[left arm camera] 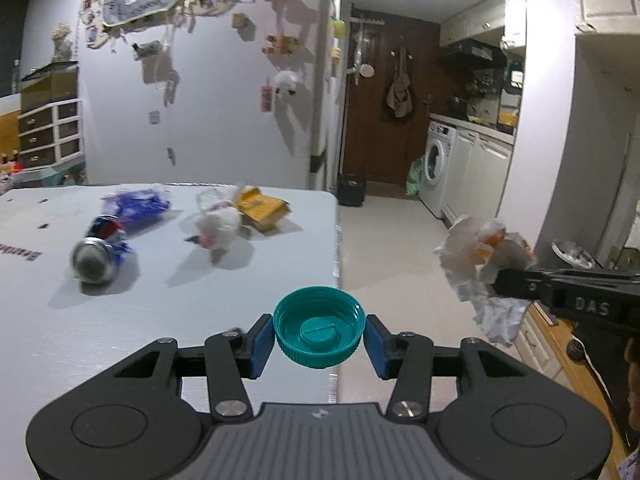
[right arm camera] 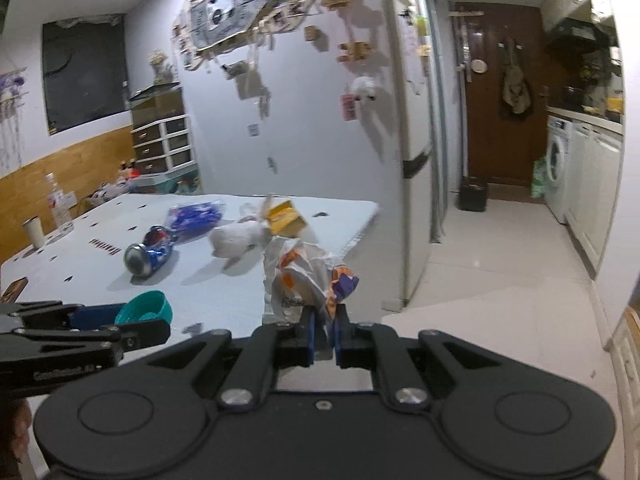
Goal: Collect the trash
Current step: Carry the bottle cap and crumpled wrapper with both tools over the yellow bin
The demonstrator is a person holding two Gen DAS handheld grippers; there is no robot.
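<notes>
Left hand-held gripper pinches teal cap; right hand-held gripper pinches crumpled wrapper.

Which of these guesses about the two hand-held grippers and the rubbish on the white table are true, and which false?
1. The left hand-held gripper holds a teal plastic bottle cap. True.
2. The right hand-held gripper is empty. False: it clamps a crumpled white paper wrapper.
3. A blue drink can stands upright. False: it lies on its side.
4. A yellow cardboard box lies on the white table. True.
</notes>
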